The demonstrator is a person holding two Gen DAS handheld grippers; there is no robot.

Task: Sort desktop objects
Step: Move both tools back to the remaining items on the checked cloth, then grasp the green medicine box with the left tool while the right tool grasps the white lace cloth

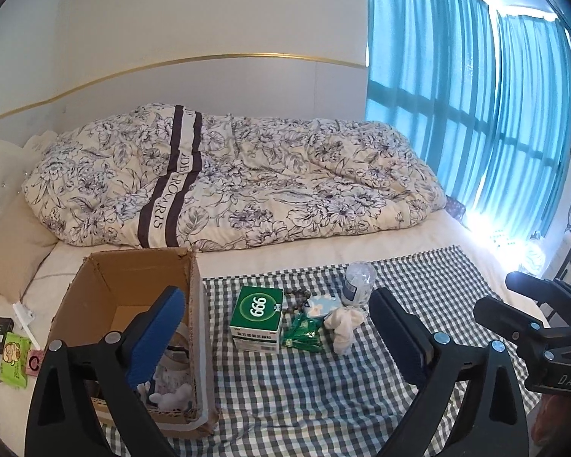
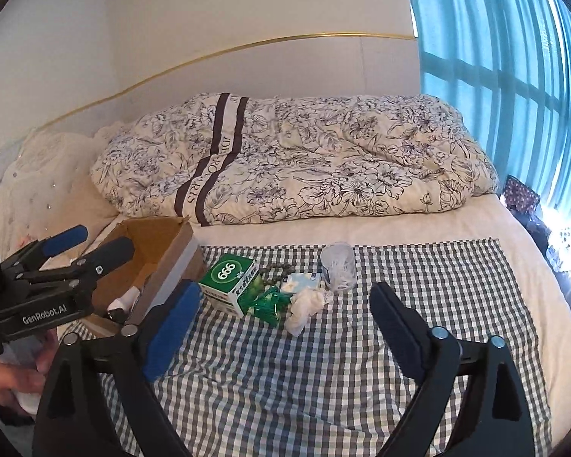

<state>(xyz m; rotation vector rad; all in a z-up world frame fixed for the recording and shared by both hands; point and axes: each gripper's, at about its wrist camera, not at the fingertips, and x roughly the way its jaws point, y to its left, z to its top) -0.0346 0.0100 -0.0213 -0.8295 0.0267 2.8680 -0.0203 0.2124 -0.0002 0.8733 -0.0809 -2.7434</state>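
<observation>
Both hand-held grippers are empty with jaws spread wide: the left hand-held gripper (image 1: pixel 274 327) hangs above the checked cloth (image 1: pixel 323 400) on the bed, its blue finger at 9 o'clock over the cardboard box (image 1: pixel 95 285), which already has a few bits inside. The right hand-held gripper (image 2: pixel 285 323) hovers above the same cloth. The leftover pile sits at 12 o'clock ahead of both: green 999 box (image 2: pixel 228 282), green sachets (image 2: pixel 270 304), crumpled tissue (image 2: pixel 304 308), beads, a small blue pack and a clear cotton-swab jar (image 2: pixel 338 266). Looks like we're between picks; I'd guess the next move is to drop onto one item, probably the tissue or the 999 box, and close on it.
</observation>
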